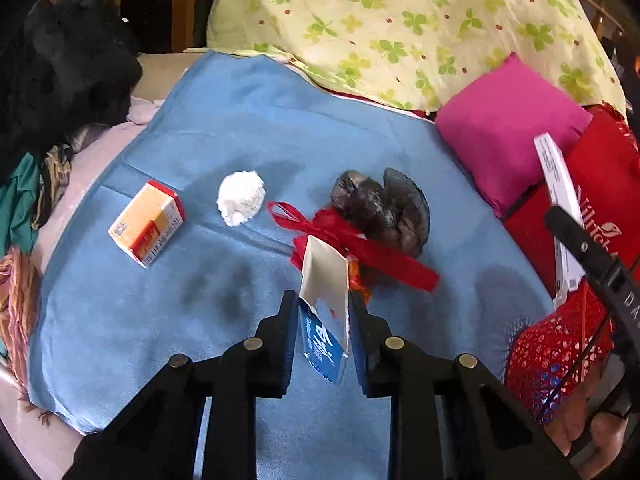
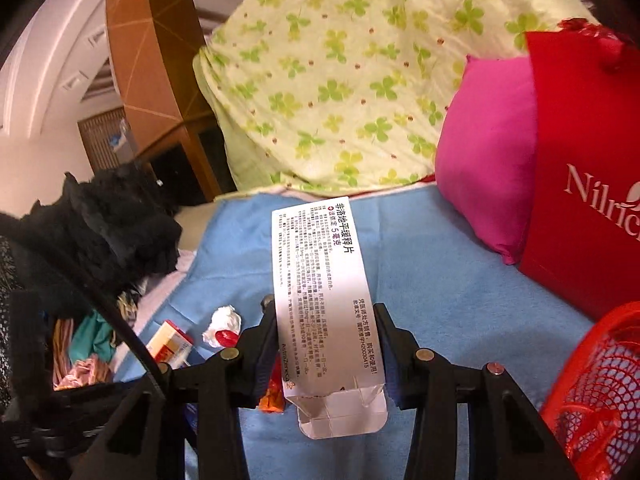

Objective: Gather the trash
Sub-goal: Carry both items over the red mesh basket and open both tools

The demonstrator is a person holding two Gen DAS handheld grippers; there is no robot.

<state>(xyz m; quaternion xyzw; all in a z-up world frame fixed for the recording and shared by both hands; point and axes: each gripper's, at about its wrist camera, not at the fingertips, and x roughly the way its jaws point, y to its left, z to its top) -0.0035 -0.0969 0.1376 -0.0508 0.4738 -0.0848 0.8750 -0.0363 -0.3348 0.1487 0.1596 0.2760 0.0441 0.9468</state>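
My left gripper is shut on a flattened blue and white carton, held above the blue blanket. On the blanket lie an orange and white medicine box, a crumpled white tissue, a red ribbon and a dark crumpled wrapper. My right gripper is shut on a flat white medicine carton with printed text; it also shows at the right in the left wrist view. A red mesh basket stands at the lower right, close to the right gripper.
A pink cushion, a red paper bag and a clover-print pillow line the back and right. A black fluffy garment and loose clothes lie at the left edge of the bed.
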